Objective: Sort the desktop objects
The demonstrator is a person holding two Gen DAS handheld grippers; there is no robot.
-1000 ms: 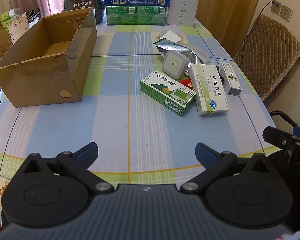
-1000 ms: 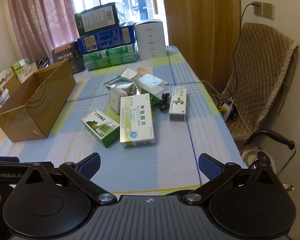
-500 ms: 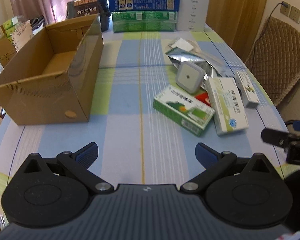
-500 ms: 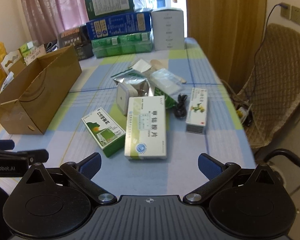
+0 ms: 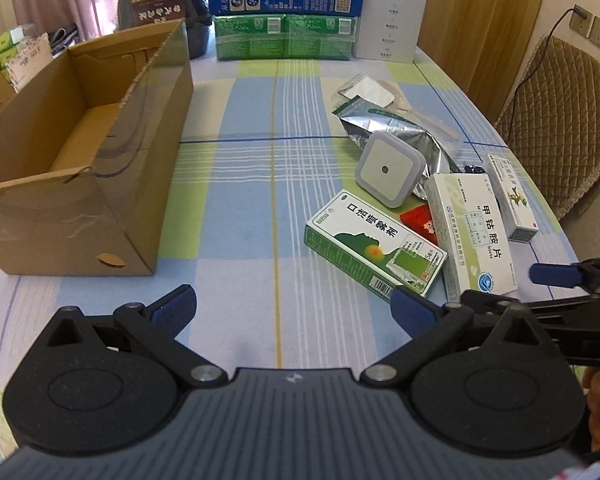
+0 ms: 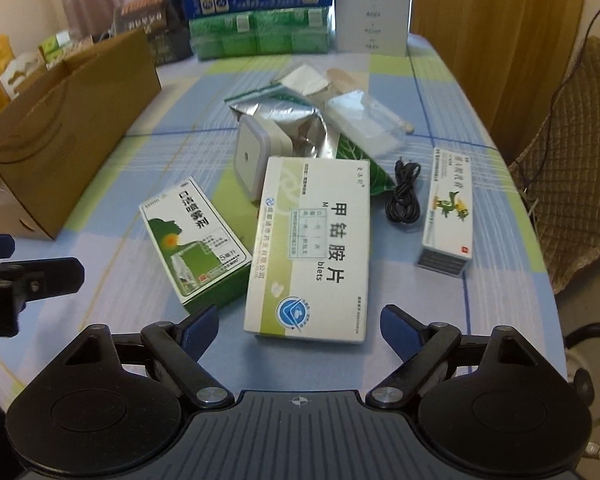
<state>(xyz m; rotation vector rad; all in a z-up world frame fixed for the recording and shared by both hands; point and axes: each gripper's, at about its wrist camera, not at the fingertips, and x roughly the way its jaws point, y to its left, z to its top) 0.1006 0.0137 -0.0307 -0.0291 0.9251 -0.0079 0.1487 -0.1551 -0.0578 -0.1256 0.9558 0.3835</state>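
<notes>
While both the left gripper (image 5: 292,306) and the right gripper (image 6: 300,326) are held wide open and empty, the large white medicine box (image 6: 310,246) is seen flat on the tablecloth (image 5: 240,208), just beyond the right fingertips.

The left gripper (image 5: 292,306) is held level and low, its blue-tipped fingers (image 5: 174,304) spread wide with nothing between them. The right gripper (image 6: 300,326) is likewise held with jaws parted and nothing gripped. The two are positioned side by side.
</notes>
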